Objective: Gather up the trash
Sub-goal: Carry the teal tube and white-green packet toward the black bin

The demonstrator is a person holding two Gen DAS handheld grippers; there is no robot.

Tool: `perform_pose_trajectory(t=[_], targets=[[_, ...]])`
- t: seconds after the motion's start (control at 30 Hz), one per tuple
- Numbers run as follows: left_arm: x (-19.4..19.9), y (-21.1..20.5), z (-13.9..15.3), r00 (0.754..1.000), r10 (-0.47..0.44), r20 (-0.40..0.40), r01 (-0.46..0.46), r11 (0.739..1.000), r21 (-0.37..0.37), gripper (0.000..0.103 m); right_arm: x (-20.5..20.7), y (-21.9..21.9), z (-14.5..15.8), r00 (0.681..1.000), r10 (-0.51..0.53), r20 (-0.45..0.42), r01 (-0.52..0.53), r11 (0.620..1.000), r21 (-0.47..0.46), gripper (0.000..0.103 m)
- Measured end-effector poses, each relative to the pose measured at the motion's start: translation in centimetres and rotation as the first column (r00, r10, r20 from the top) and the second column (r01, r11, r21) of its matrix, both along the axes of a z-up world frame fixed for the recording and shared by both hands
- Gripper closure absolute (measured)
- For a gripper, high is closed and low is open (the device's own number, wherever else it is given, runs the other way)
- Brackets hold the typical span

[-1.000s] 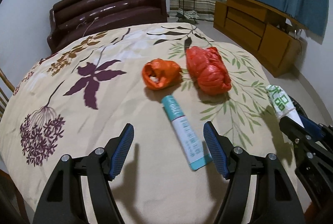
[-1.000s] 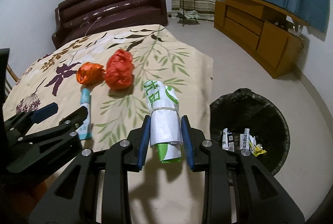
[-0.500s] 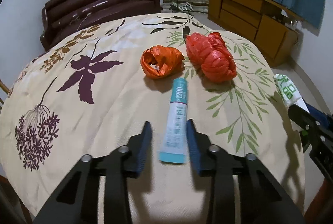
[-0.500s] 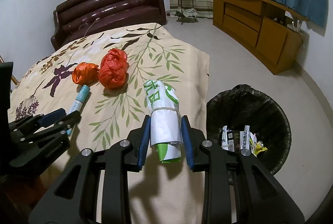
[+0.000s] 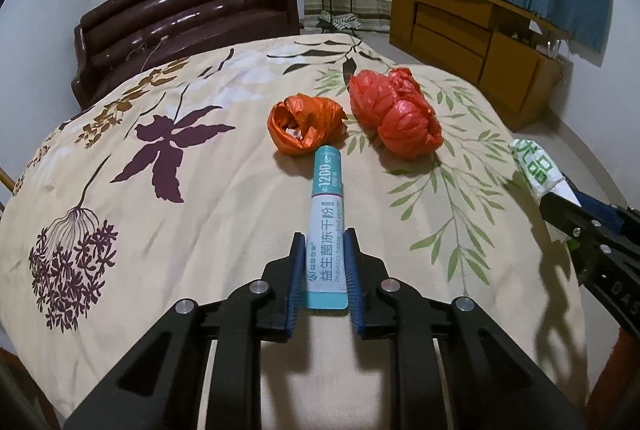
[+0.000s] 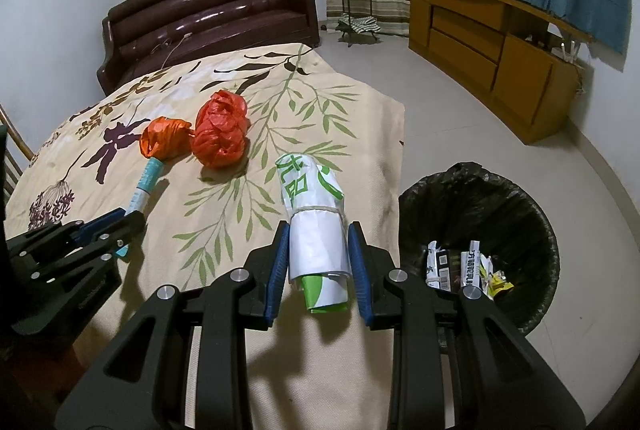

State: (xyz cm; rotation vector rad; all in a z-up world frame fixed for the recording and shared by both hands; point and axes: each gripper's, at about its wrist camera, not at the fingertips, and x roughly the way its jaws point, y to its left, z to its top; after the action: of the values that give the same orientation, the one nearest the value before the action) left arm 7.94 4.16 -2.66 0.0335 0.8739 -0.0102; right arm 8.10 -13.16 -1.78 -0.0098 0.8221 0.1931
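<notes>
Left gripper jaws pinch the tube near its flat tail: light, slick. Right gripper jaws squeeze the soft bundle.

Taking the orange bag as landmark: the teal tube touches its near side, and the red bag sits just right of it with only a narrow gap between. Left of it the floral cloth lies bare — wide passage. Well to its right, past the cloth's edge, the black-lined bin stands open-topped on bare floor.
</notes>
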Motion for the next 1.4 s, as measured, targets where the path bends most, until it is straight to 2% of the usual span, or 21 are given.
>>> perform_pose_trajectory(t=[0.37,0.77,1.17,1.4], targets=[[-1.0,-1.5,2.0,0.998,-0.029,0.059,0.031,0.999,-0.032,0.083,-0.4,-1.6,0.5,0.999,-0.049,0.016,0.049,0.999,-0.007,0.074],[-0.9,-5.4,3.2,0.988,-0.121,0.093,0.126,0.991,-0.045,0.083,-0.6,-5.3,1.1,0.991,-0.131,0.033,0.132,0.991,-0.017,0.074],[0.3,-10.2,3.7,0.97,-0.212,0.116,0.218,0.975,-0.043,0.083,-0.3,-11.1,1.4,0.963,-0.264,0.055,0.266,0.964,-0.017,0.074],[1.3,-13.4,3.1,0.96,-0.26,0.103,0.264,0.964,-0.035,0.083,0.0,-14.0,1.0,0.944,-0.324,0.056,0.326,0.945,-0.016,0.074]])
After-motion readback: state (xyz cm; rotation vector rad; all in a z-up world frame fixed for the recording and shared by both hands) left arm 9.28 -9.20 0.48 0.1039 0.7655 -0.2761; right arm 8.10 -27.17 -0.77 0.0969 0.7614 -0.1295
